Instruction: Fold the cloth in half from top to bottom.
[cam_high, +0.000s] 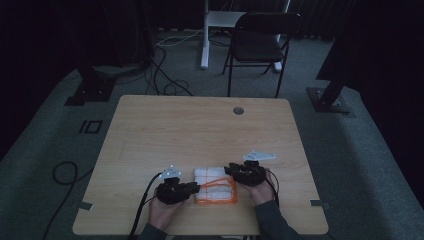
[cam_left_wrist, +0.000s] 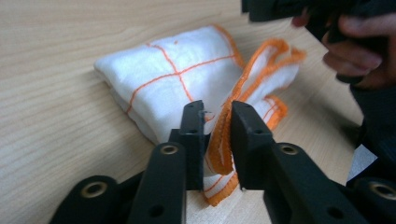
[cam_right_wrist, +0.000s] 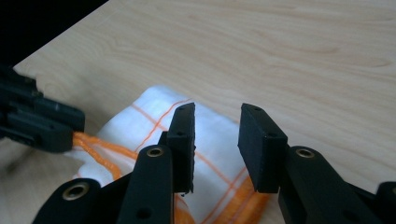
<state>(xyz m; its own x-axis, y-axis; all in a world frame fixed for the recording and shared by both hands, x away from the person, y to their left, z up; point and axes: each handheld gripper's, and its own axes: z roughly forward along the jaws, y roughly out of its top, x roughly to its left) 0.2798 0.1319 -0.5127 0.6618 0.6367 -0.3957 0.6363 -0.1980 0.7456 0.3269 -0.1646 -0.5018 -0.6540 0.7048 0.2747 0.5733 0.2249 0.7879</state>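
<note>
- The left gripper (cam_high: 194, 189) is seen at the near edge of the tabletop (cam_high: 165, 125), held in a hand (cam_high: 162, 210) that enters from below.
- In the left gripper view, its fingers (cam_left_wrist: 194, 135) are narrowly parted, and an orange hem of the cloth (cam_left_wrist: 180, 91) is gripped between them; the hem stands upright in the gap and is pressed on both sides.
- The cloth is a white one with orange grid lines and orange edging, folded into a thick pad; it is laid flat on the tabletop near the front edge, between the two grippers.
- A loose orange-edged flap is lifted off the folded pad toward the left gripper, as shown in the high view.
- The right gripper (cam_high: 231, 170) is placed at the cloth's far right corner, held in the other hand (cam_high: 260, 189).
- In the right gripper view, its fingers (cam_right_wrist: 261, 147) are set partly apart above the cloth (cam_right_wrist: 210, 144); nothing is clamped between them, and the white fabric is seen through the gap.
- No container is seen on the tabletop.
- Farther off, a round grommet (cam_high: 238, 110) is set into the tabletop near its far edge.
- Beyond the tabletop, a dark folding chair (cam_high: 260, 42) is stood on the floor.
</note>
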